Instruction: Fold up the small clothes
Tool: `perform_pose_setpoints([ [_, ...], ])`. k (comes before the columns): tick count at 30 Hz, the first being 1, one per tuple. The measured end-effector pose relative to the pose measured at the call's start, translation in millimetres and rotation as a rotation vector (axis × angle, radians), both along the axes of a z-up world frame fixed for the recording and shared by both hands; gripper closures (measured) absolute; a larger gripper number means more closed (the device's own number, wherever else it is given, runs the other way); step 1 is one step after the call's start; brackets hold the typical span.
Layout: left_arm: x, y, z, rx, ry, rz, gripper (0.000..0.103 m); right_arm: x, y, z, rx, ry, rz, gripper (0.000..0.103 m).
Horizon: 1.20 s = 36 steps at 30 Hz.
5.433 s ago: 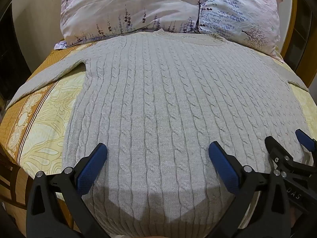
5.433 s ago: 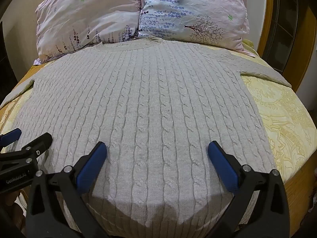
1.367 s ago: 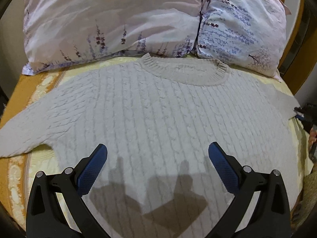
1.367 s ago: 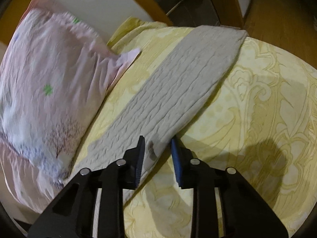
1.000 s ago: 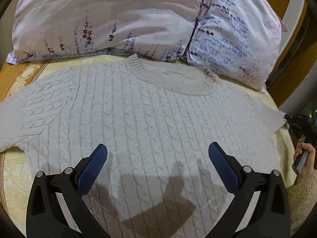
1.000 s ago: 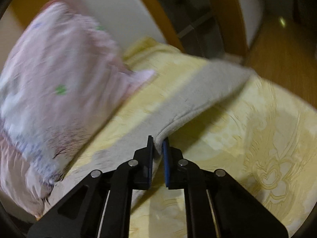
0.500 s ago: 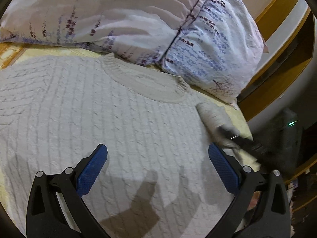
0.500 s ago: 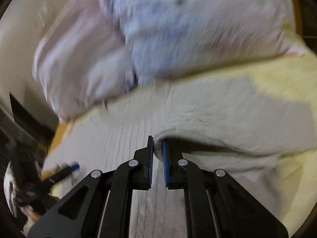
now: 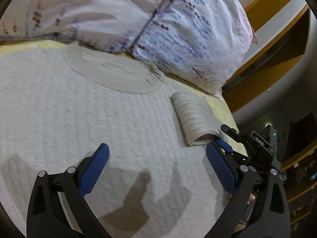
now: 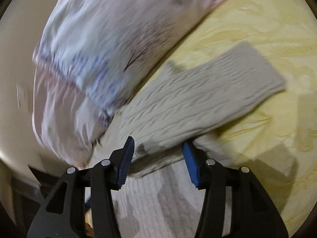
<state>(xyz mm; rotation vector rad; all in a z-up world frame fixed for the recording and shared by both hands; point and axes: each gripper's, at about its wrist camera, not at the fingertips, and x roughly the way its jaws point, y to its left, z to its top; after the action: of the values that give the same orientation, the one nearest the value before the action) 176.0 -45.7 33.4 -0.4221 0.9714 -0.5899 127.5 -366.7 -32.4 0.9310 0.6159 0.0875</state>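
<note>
Pale grey cable-knit sweater (image 9: pixel 83 107) is lying flat on the bed under two wide-open claws.

The left gripper (image 9: pixel 156 164) is hovering with its blue-padded fingers (image 9: pixel 93 170) spread wide and holding nothing; the sweater's chest is spreading ahead of it and between the fingers, the ribbed round collar (image 9: pixel 118 79) further ahead. To its right, the sweater's grey knit sleeve (image 9: pixel 193 119) is lying doubled back, its fold just beside the right gripper (image 10: pixel 158 158). That gripper's jaws are standing parted, gripping nothing, with the sleeve (image 10: pixel 208 99) stretching ahead between and beyond them across the yellow patterned bedspread (image 10: pixel 267 29). The lilac-and-pink floral pillows (image 9: pixel 178 19) are sitting beyond the collar, touching the sweater's top edge.
</note>
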Motion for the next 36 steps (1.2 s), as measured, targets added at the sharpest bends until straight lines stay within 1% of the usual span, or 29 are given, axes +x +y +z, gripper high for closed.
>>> perform_pose_setpoints([
  [3, 0, -10, -2, 0.003, 0.002, -0.017, 0.006, -3, -15, -2, 0.036, 0.0, -0.051, 0.063],
  [4, -1, -10, -3, 0.009, -0.003, -0.019, 0.006, -4, -19, -2, 0.028, 0.006, -0.07, 0.064],
  [6, -2, -8, -4, 0.018, -0.005, -0.015, 0.006, -5, -27, 0, -0.025, 0.032, -0.143, 0.065],
  [7, -1, -4, -5, 0.014, 0.001, -0.008, 0.006, -6, -28, 0, -0.038, 0.038, -0.16, 0.066],
  [8, 0, -1, -6, 0.007, 0.007, -0.001, 0.007, -5, -31, 1, -0.067, 0.052, -0.192, 0.075],
  [9, 2, 4, -7, -0.005, 0.015, 0.011, 0.007, -5, -33, 3, -0.093, 0.057, -0.208, 0.08],
  [10, 5, 8, -6, -0.014, 0.021, 0.016, 0.009, -3, -31, 9, -0.146, 0.059, -0.22, 0.087],
  [12, 10, 19, -5, -0.049, 0.035, 0.027, 0.012, -2, -22, 21, -0.231, 0.038, -0.224, 0.091],
  [13, 13, 23, -5, -0.064, 0.039, 0.032, 0.012, 0, -11, 33, -0.294, 0.008, -0.21, 0.093],
  [16, 20, 40, -4, -0.125, 0.054, 0.059, 0.012, 5, 22, 59, -0.4, -0.078, -0.134, 0.094],
  [18, 26, 50, -6, -0.174, 0.073, 0.077, 0.013, 15, 57, 74, -0.455, -0.138, -0.026, 0.094],
  [19, 29, 56, -8, -0.208, 0.088, 0.084, 0.013, 19, 69, 77, -0.467, -0.152, 0.016, 0.094],
  [20, 30, 59, -10, -0.23, 0.098, 0.09, 0.013, 28, 92, 79, -0.481, -0.168, 0.092, 0.094],
  [21, 30, 64, -12, -0.256, 0.106, 0.093, 0.013, 33, 105, 80, -0.484, -0.173, 0.139, 0.094],
  [22, 32, 69, -15, -0.287, 0.118, 0.105, 0.013, 45, 128, 77, -0.48, -0.169, 0.249, 0.093],
  [23, 32, 74, -18, -0.31, 0.129, 0.118, 0.013, 55, 147, 72, -0.468, -0.148, 0.351, 0.089],
  [24, 32, 78, -19, -0.326, 0.136, 0.13, 0.013, 62, 160, 67, -0.454, -0.13, 0.414, 0.087],
  [26, 32, 87, -24, -0.359, 0.15, 0.163, 0.014, 75, 181, 54, -0.41, -0.082, 0.531, 0.072],
  [27, 32, 90, -24, -0.37, 0.15, 0.17, 0.014, 77, 183, 50, -0.382, -0.075, 0.549, 0.068],
  [28, 31, 93, -24, -0.376, 0.148, 0.18, 0.014, 77, 181, 49, -0.357, -0.081, 0.547, 0.061],
  [29, 31, 94, -23, -0.371, 0.145, 0.187, 0.014, 76, 176, 49, -0.312, -0.096, 0.541, 0.056],
  [30, 31, 95, -23, -0.368, 0.143, 0.189, 0.014, 74, 170, 49, -0.277, -0.102, 0.537, 0.053],
  [32, 33, 94, -23, -0.36, 0.147, 0.193, 0.014, 68, 158, 52, -0.251, -0.105, 0.517, 0.05],
  [36, 45, 79, -18, -0.321, 0.162, 0.174, 0.014, 37, 127, 55, -0.253, -0.1, 0.44, 0.049],
])
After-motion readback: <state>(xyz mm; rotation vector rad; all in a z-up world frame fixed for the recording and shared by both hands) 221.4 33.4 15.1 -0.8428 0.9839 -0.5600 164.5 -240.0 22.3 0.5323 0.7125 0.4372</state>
